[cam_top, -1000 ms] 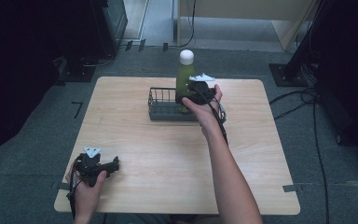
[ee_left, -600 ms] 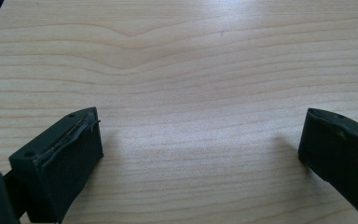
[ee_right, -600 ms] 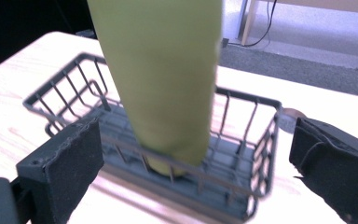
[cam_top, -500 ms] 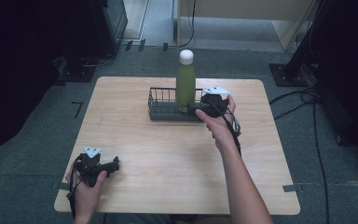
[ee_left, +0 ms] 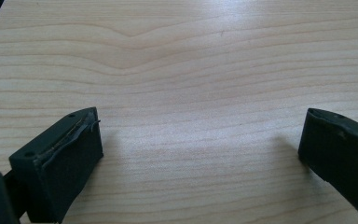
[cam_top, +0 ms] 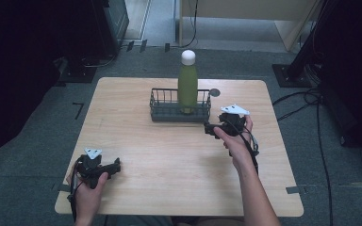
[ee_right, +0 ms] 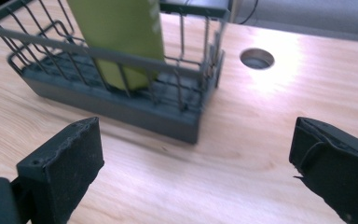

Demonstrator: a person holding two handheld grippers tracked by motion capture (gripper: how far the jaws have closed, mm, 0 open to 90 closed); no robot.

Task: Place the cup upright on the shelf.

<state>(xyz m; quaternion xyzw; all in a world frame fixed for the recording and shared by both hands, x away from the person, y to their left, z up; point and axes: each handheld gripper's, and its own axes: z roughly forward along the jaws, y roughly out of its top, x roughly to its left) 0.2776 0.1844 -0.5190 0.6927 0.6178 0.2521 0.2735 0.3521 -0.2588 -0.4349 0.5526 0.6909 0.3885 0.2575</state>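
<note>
A green bottle (cam_top: 187, 87) with a white cap stands upright in a dark wire basket (cam_top: 162, 113) at the back middle of the wooden table (cam_top: 169, 160). In the right gripper view the bottle (ee_right: 116, 32) rises inside the basket (ee_right: 121, 105), a short way ahead. My right gripper (cam_top: 209, 128) is open just right of the basket's front corner, holding nothing; its jaws (ee_right: 196, 163) stand wide apart. My left gripper (cam_top: 115, 165) rests open near the front left of the table, with bare wood between its fingers (ee_left: 200, 144).
A round cable hole (cam_top: 215, 92) lies in the tabletop behind the basket's right end, seen also as a hole (ee_right: 257, 58) in the right gripper view. Cables (cam_top: 311, 101) trail on the grey floor to the right. Dark stands and furniture surround the table.
My right gripper has let go of the bottle, opened, and drawn back toward me and to the right, out of the basket. The bottle stays upright. The left gripper has not moved.
</note>
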